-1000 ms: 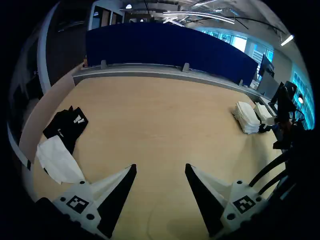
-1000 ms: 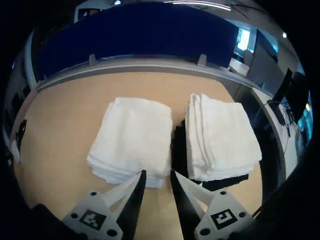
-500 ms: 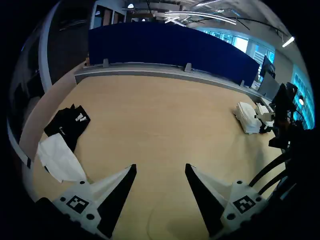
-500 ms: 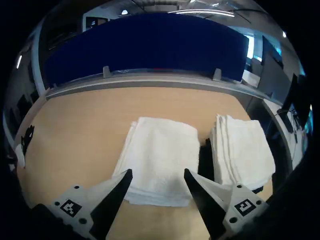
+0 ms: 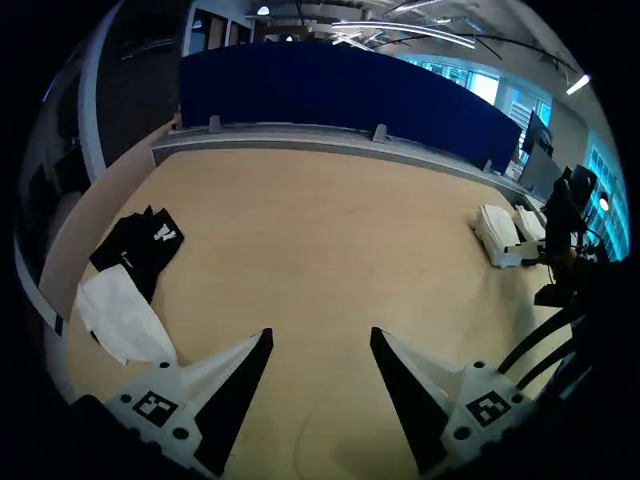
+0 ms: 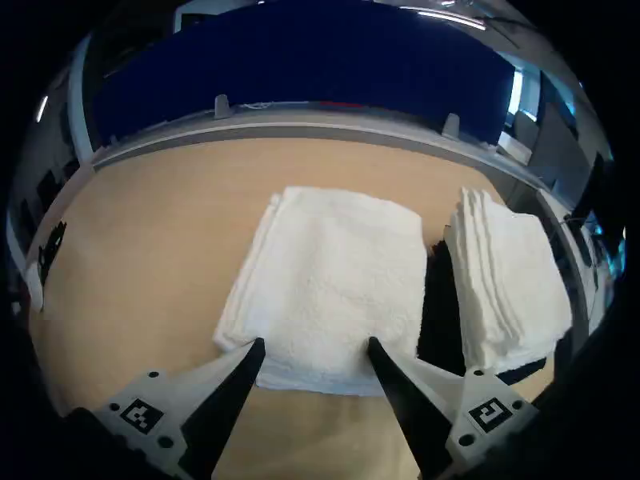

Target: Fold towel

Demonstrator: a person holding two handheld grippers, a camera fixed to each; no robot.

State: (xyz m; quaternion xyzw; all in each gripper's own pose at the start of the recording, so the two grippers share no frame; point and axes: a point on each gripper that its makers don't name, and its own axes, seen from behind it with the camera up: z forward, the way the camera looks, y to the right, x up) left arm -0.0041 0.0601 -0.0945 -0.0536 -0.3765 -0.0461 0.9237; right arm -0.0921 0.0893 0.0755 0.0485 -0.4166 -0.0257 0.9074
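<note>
- On the pale wooden table [image 6: 144,240], in the right gripper view, a white towel pile [image 6: 332,284] lies flat, just in front of the right gripper [image 6: 314,360].
- The pile looks soft and fluffy. It is folded neatly, and thin layers show along its left side and its near side.
- It is close to square, so I cannot tell for sure which side is the long one. It looks a bit longer going away from the gripper. Its left side leans to the right as it goes toward the blue wall [image 6: 304,72] at the back of the table.
- A second white pile [image 6: 508,276] lies just beside it on the right. It is thicker, and its layered side faces the first pile. Something dark [image 6: 436,312] shows between the two piles and under the second one.
- The right gripper is spread wide and holds nothing. Its two tips sit over the near side of the first pile. I cannot tell if they touch it.
- In the left gripper view, the left gripper [image 5: 320,336] is also spread wide and holds nothing, with bare table under it.
- Far off on its right, near the table's edge, the white piles [image 5: 498,234] look small.
- On its left lie a black cloth [image 5: 140,248] and a loose white cloth [image 5: 124,316], touching each other.
</note>
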